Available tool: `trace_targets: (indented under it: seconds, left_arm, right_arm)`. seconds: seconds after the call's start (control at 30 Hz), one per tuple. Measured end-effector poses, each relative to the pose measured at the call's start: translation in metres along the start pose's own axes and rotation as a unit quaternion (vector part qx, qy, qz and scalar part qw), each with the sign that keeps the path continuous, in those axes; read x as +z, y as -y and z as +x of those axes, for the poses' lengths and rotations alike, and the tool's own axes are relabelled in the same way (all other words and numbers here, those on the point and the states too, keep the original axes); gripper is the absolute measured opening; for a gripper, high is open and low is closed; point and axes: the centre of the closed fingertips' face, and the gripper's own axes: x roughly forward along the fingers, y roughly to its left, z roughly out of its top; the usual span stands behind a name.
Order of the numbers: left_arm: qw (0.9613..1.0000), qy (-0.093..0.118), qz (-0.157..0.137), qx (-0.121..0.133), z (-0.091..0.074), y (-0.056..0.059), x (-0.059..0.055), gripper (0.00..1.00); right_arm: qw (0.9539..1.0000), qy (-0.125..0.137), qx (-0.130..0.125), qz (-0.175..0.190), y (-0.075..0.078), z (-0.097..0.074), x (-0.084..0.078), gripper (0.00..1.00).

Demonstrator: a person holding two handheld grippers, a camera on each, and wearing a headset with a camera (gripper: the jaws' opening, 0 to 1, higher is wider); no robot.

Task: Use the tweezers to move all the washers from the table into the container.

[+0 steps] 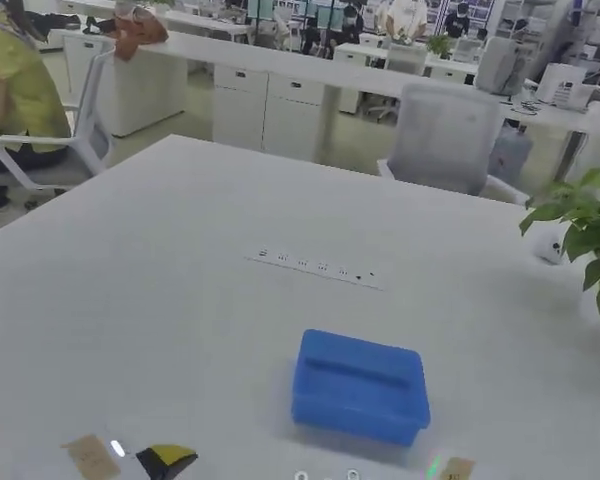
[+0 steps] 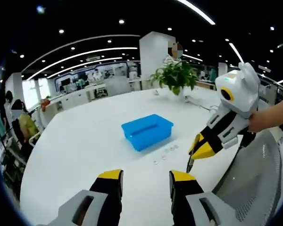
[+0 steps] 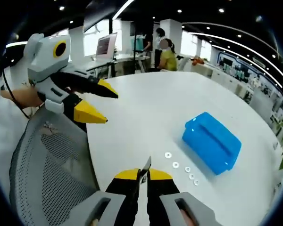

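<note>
Left gripper view: left gripper (image 2: 145, 184) low over near edge of table (image 2: 85, 141), jaws spread apart, released. Blue container (image 2: 147, 131) mid-table, toward near edge. Five washers (image 2: 165, 154) in short row on tabletop just beside container, on its near side, not touching it. Right gripper (image 2: 198, 149) further right, by mesh chair back (image 2: 254, 169), jaws clenched on tweezers (image 3: 146, 165), tip toward table.

**Blue box, white desk, yellow-tipped black**

The container (image 1: 360, 385) is solid bright blue on a plain white desk (image 1: 180, 260). The washers (image 3: 175, 165) look pale silver and the tweezers (image 3: 146, 165) dark. The left gripper (image 2: 145, 176) and right gripper (image 3: 142, 175) are black with yellow tips.
</note>
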Motion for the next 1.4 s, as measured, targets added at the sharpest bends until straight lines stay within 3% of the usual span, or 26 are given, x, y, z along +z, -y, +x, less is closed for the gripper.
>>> trace_targets:
  seconds: [0.13, 0.2, 0.3, 0.43, 0.53, 0.63, 0.77, 0.9, 1.23, 1.37, 1.4]
  left_arm:
    - [0.9994, 0.012, -0.013, 0.030, 0.000, -0.013, -0.003, 0.56]
    - [0.9991, 0.005, -0.027, 0.032, 0.004, -0.012, -0.008, 0.65]
    - [0.9990, 0.006, -0.014, 0.042, 0.005, -0.011, -0.008, 0.72]
    - [0.9990, 0.003, -0.045, 0.009, 0.012, -0.002, -0.012, 0.78]
    - [0.9994, 0.002, -0.033, 0.013, 0.012, -0.003, -0.013, 0.80]
    - [0.9990, -0.005, -0.043, 0.006, 0.014, -0.002, -0.016, 0.85]
    - [0.9991, 0.003, -0.041, 0.009, 0.013, -0.003, -0.014, 0.87]
    - [0.9988, -0.017, -0.044, 0.011, 0.015, -0.006, -0.022, 0.88]
    - [0.9984, -0.031, -0.046, 0.010, 0.016, -0.006, -0.027, 0.87]
    - [0.9987, -0.030, -0.038, 0.017, 0.016, -0.008, -0.027, 0.89]
    - [0.9986, -0.029, -0.039, 0.018, 0.016, -0.008, -0.027, 0.89]
  right_arm:
    - [0.9996, 0.019, -0.009, 0.021, 0.013, -0.001, 0.012, 0.01]
    - [0.9992, 0.028, -0.023, 0.019, 0.022, 0.001, 0.020, 0.01]
    - [0.9984, 0.036, -0.038, 0.022, 0.037, 0.006, 0.030, 0.01]
    - [0.9981, 0.038, -0.043, 0.023, 0.045, 0.014, 0.036, 0.01]
    - [0.9981, 0.038, -0.045, 0.019, 0.050, 0.022, 0.038, 0.01]
    - [0.9982, 0.036, -0.046, 0.017, 0.052, 0.028, 0.040, 0.01]
    - [0.9977, 0.039, -0.053, 0.015, 0.057, 0.032, 0.043, 0.01]
    - [0.9975, 0.036, -0.060, 0.010, 0.063, 0.039, 0.044, 0.02]
    - [0.9978, 0.031, -0.059, 0.009, 0.064, 0.050, 0.041, 0.02]
    - [0.9979, 0.017, -0.062, -0.013, 0.064, 0.056, 0.035, 0.02]
    - [0.9973, 0.026, -0.066, -0.017, 0.064, 0.056, 0.036, 0.01]
